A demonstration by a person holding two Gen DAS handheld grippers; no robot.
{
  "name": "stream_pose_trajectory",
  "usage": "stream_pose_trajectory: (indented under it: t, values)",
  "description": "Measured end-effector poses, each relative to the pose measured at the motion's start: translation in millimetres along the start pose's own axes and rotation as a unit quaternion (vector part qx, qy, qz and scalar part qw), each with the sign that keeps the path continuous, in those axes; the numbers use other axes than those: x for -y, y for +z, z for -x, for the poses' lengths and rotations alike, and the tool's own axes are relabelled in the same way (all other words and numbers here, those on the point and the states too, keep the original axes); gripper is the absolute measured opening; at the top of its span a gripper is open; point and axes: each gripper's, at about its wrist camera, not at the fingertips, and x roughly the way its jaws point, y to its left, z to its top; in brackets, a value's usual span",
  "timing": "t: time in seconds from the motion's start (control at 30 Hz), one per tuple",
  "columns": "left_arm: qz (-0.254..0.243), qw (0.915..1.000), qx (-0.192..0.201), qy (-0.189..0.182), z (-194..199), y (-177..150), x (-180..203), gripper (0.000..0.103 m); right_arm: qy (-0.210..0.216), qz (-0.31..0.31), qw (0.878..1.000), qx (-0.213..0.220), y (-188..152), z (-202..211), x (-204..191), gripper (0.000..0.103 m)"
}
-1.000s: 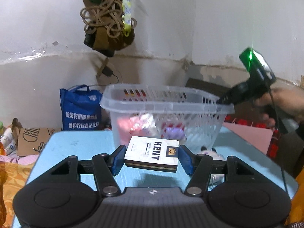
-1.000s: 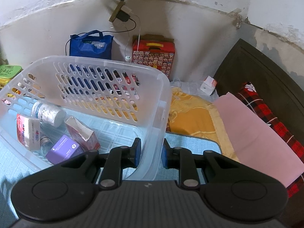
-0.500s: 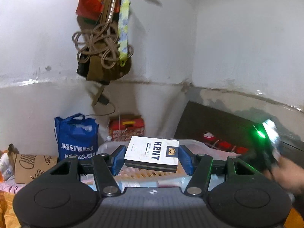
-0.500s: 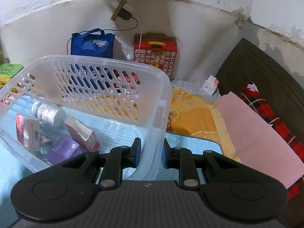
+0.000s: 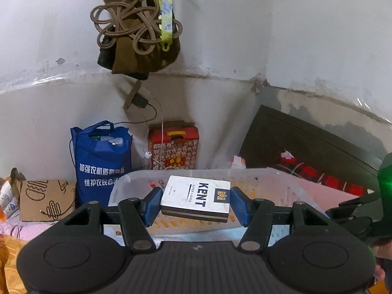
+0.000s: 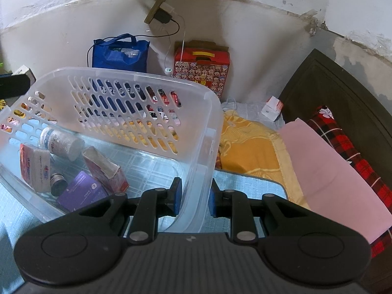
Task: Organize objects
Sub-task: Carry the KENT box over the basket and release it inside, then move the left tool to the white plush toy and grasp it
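Note:
My left gripper [image 5: 195, 202] is shut on a white KENT cigarette pack [image 5: 196, 197] and holds it above the near side of the clear plastic basket [image 5: 257, 176]. My right gripper [image 6: 194, 197] is shut on the right wall of the basket [image 6: 205, 132], one finger inside and one outside. Inside the basket lie a white bottle [image 6: 61, 142], a white-and-red box [image 6: 35, 164], a red carton [image 6: 105, 169], a purple box [image 6: 80, 193] and a small dark jar [image 6: 58, 185]. The left gripper's tip with the pack shows at the far left [image 6: 17, 83].
The basket stands on a light blue table [image 6: 247, 196]. Behind it are a blue bag [image 5: 101, 161], a red patterned box [image 5: 174, 145], a cardboard piece [image 5: 46, 199], yellow bedding [image 6: 250, 147], a pink sheet [image 6: 325, 178] and a dark headboard [image 5: 306, 142]. Rope and bags hang on the wall [image 5: 137, 29].
My left gripper has risen with the KENT pack from table height and moved over the basket's near side. The right gripper has kept its hold on the basket wall.

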Motion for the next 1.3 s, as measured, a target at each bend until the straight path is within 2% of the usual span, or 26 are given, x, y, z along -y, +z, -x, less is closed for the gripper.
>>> stream_pose_trajectory:
  t: [0.1,0.13,0.17,0.2,0.4,0.53,0.63,0.73,0.9,1.0,1.3]
  values:
    - [-0.004,1.0,-0.001,0.006,-1.9,-0.1,-0.6,0.065,0.0,0.0,1.0,0.0,-0.5,0.2,-0.3,0.025]
    - [-0.01,0.9998,-0.001,0.018,-3.8,-0.4,0.0,0.073,0.0,0.0,1.0,0.0,-0.5,0.2,-0.2,0.025]
    - [-0.017,0.9994,0.0,0.032,-5.5,-1.7,0.8,0.085,0.0,0.0,1.0,0.0,-0.4,0.1,-0.3,0.025]
    - [-0.021,0.9989,0.0,0.043,-7.1,-3.5,0.2,0.089,0.0,0.0,1.0,0.0,-0.5,0.2,-0.5,0.025]
    - [-0.031,0.9988,-0.007,0.037,0.0,-12.8,1.4,0.089,-0.001,-0.001,1.0,0.002,0.0,0.8,-1.4,0.025]
    - [-0.03,0.9987,0.039,0.009,42.2,-31.3,14.2,0.089,0.001,-0.002,1.0,0.004,-1.1,1.0,-0.1,0.025]
    - [-0.047,0.997,0.059,-0.018,72.5,-60.2,32.4,0.09,0.002,-0.001,1.0,0.007,-2.0,1.2,1.7,0.025]
    - [-0.052,0.9968,0.042,-0.043,83.1,-95.3,45.4,0.09,0.005,-0.003,1.0,0.01,-2.7,1.7,3.5,0.025]
    - [-0.035,0.9975,-0.001,-0.062,70.8,-136.8,47.4,0.09,0.004,-0.002,1.0,0.009,-3.7,0.3,4.1,0.025]
    - [-0.027,0.997,-0.02,-0.07,59.7,-145.4,48.6,0.09,0.003,-0.003,1.0,0.007,-2.8,-1.2,3.1,0.025]
    - [-0.05,0.9938,-0.055,-0.082,34.4,-162.7,71.5,0.09,0.0,-0.005,1.0,0.006,-2.8,-4.3,2.1,0.025]
